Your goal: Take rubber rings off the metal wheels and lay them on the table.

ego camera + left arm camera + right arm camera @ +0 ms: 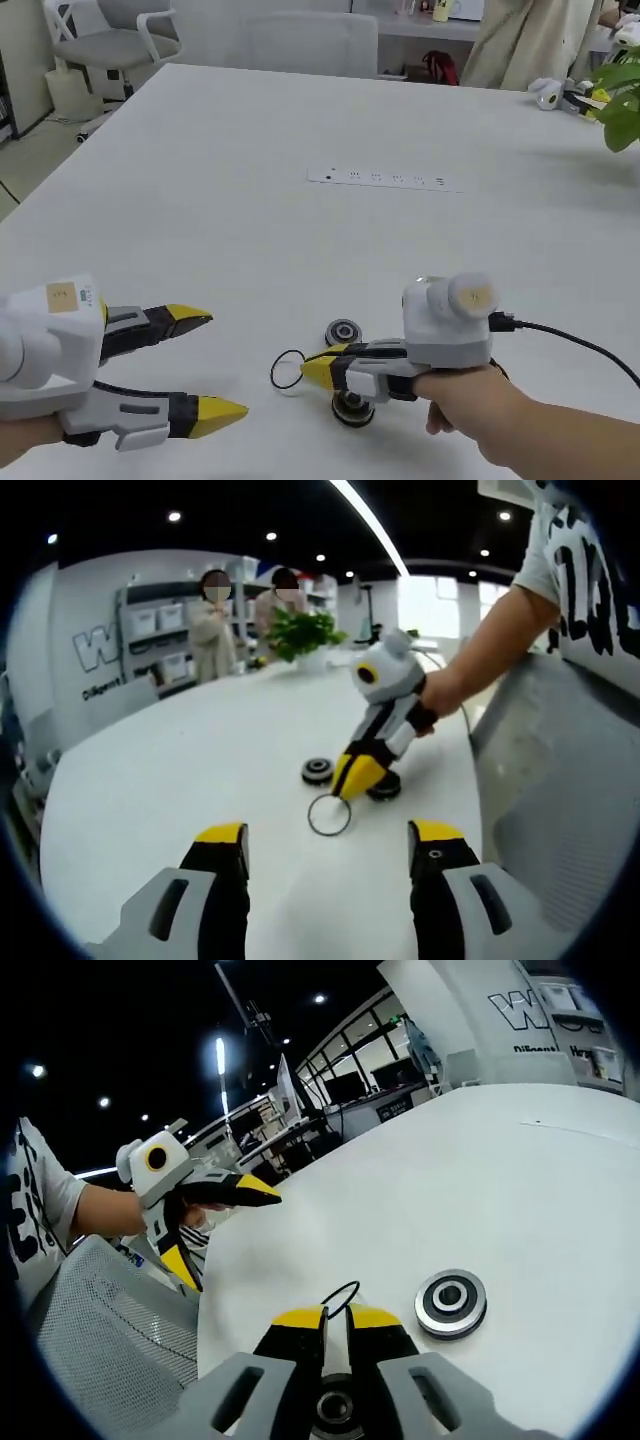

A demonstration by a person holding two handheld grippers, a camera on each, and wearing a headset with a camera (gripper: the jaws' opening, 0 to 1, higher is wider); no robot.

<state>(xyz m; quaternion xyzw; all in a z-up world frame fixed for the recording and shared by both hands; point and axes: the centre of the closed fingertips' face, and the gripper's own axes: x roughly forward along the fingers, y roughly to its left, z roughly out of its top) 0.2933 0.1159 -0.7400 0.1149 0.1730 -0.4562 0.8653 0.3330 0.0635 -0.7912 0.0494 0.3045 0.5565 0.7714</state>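
A thin black rubber ring (pixel 287 370) lies on the white table (pixel 300 230), one edge pinched in the yellow tips of my right gripper (pixel 322 370), which is shut on it. Just under those jaws sits a metal wheel (pixel 352 409), seen in the right gripper view as the wheel (pixel 335 1407) below the ring (pixel 341 1297). A second wheel (pixel 342 332) with a dark rim lies just beyond; it is the wheel (pixel 451 1303) to the right. My left gripper (pixel 205 365) hovers open to the left, holding nothing, aimed at the ring (pixel 329 815) and the right gripper (pixel 356 775).
A flush socket strip (pixel 380 179) sits mid-table. A plant (pixel 622 95) and small objects stand at the far right edge. Office chairs (pixel 120 40) are beyond the far side. Two people (pixel 240 615) stand far behind the table. The near table edge is close to my hands.
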